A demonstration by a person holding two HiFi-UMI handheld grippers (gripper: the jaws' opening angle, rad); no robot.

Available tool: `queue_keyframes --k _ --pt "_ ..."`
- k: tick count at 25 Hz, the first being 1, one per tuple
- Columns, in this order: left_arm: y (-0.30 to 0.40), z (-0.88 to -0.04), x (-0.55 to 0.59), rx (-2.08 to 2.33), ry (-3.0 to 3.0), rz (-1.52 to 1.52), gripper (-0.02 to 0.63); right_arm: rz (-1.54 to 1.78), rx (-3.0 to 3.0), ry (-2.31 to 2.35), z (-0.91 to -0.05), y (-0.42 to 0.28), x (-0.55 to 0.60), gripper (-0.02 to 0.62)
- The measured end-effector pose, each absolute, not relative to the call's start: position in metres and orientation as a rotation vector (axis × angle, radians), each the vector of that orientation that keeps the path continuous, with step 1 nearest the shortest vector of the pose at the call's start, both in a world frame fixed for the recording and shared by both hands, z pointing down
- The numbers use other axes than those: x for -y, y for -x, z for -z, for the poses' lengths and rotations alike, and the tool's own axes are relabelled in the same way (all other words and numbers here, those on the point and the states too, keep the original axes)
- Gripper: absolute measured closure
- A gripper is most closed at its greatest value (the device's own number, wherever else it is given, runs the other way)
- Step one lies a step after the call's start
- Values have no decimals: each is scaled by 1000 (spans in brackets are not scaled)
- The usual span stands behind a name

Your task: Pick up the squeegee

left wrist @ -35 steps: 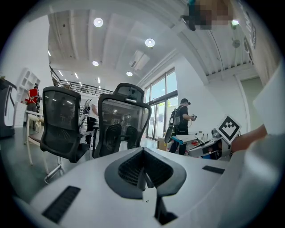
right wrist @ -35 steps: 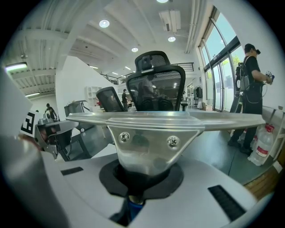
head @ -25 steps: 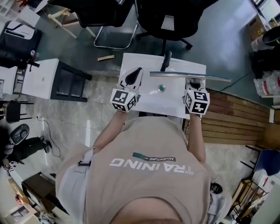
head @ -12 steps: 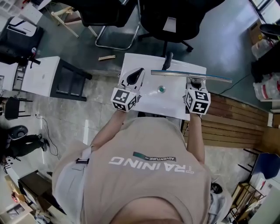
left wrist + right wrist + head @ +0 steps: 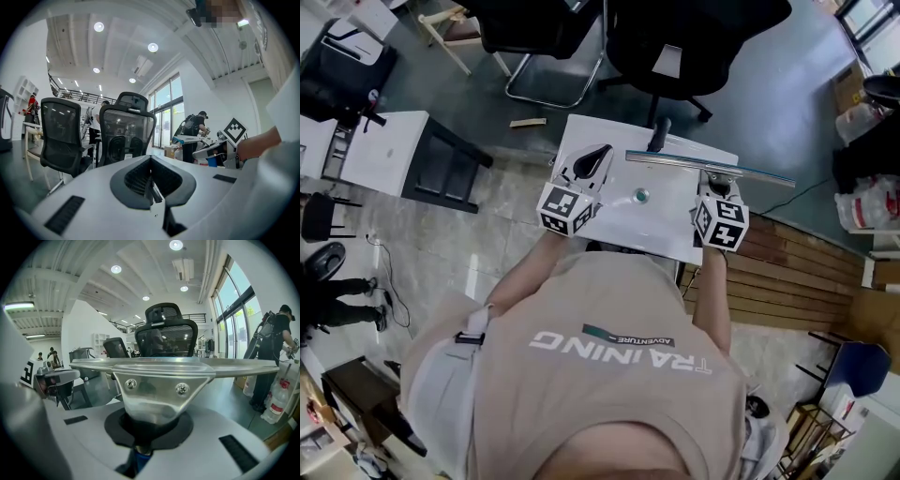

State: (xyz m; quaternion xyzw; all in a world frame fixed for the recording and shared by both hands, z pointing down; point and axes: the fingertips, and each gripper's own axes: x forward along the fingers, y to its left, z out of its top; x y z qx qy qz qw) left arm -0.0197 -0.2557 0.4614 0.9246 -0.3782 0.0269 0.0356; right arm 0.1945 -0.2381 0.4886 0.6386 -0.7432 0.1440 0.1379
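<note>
1. The person's beige shirt (image 5: 609,375) fills the near part of the head view, with both forearms reaching out to 2 grippers over a white table (image 5: 619,220).
2. The left gripper (image 5: 596,156) points out level over the table's left part. In the left gripper view its dark pads (image 5: 140,180) meet along 1 line with nothing between them, so it is closed and empty.
3. The right gripper (image 5: 719,178) is at the table's right edge, tilted a little downward. Its jaws are clamped almost fully together on the neck of the squeegee (image 5: 703,166).
4. In the right gripper view the squeegee's metal bracket (image 5: 161,385) with 2 screws rises straight out of the jaws. A bit of blue handle (image 5: 140,458) shows below the bracket.
5. The blade runs crosswise, roughly level. It spans from above the table's middle to well past the right edge.
6. A small round green spot (image 5: 640,196) lies on the table between the 2 grippers, apart from both.
7. A black post (image 5: 656,134) stands at the far edge, near the blade's left end.
8. Beyond the table are black office chairs (image 5: 675,37) on a grey floor. In both gripper views, people stand far off.
9. Progress, as I judge it: the grasp is made and the squeegee appears carried clear of the table, so the pick-up looks done or nearly so. At most, what is left is raising it and keeping it steady.
</note>
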Motion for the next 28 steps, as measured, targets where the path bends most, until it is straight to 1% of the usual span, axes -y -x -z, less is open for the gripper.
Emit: queue_keyframes --k 16,28 --pt "39 -462 251 1190 -2828 -87 594 -395 2160 -1875 -480 -183 239 557" --pt "39 -453 256 1195 -2823 -16 594 -330 2170 -1893 -461 -187 249 557"
